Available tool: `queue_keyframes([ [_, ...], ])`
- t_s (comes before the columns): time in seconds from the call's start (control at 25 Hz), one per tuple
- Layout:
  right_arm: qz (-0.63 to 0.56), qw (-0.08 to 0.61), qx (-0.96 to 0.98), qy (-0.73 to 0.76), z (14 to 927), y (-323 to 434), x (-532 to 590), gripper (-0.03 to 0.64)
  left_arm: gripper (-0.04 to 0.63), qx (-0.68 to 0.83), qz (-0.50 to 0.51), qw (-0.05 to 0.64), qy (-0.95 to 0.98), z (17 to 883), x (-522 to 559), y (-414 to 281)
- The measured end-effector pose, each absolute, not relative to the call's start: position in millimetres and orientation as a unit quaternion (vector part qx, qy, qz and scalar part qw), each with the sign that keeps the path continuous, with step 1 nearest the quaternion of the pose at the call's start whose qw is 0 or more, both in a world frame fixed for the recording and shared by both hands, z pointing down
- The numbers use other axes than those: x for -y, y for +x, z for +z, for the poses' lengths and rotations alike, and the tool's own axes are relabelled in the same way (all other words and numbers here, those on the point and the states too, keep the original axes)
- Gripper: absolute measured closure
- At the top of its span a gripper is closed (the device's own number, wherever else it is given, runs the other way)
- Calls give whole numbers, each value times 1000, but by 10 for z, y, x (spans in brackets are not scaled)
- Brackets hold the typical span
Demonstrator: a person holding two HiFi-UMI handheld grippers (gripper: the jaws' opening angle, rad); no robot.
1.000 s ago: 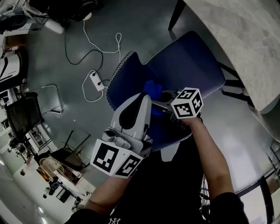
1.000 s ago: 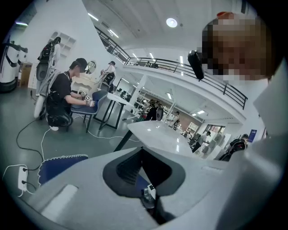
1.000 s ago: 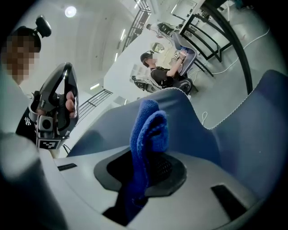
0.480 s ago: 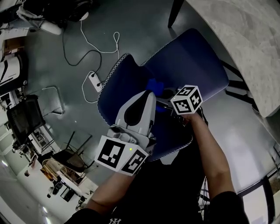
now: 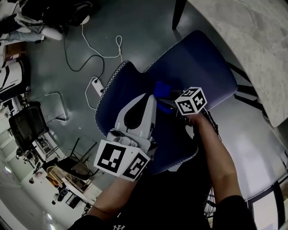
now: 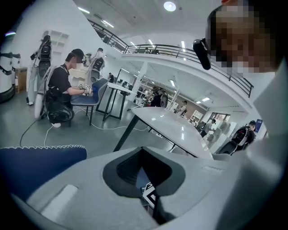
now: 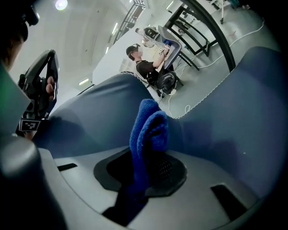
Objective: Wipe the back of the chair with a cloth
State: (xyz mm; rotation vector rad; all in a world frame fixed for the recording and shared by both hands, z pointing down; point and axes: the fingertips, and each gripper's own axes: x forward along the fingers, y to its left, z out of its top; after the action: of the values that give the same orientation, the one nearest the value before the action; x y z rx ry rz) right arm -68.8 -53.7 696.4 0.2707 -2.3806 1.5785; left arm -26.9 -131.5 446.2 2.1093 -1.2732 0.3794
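Grey floor [image 5: 148, 31] w/ white power strip [image 5: 96, 85]; pale table [image 5: 252, 40] top right; ceiling lights [image 6: 169, 6].

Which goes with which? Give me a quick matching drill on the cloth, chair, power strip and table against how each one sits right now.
1 cloth
2 chair
3 power strip
4 table

A white, on the floor beside the chair
B clamped in the right gripper
C dark blue, white stitched edge
D pale marbled top, upper right of head view

Pairs: 1-B, 2-C, 3-A, 4-D
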Motion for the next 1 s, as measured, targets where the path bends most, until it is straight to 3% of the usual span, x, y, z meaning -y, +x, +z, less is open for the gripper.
queue_keyframes([
  [0.44,533,184,817,121,7485,-685,686,531,586,491,131,315,802,4507,1415,-307],
  [0.76,447,273,829,193,7695,-645,922,531,586,500,122,309,800,4478,1450,-327],
  [1.0,466,252,831,170,7424,-899,860,532,586,506,109,308,798,4311,1403,-377],
])
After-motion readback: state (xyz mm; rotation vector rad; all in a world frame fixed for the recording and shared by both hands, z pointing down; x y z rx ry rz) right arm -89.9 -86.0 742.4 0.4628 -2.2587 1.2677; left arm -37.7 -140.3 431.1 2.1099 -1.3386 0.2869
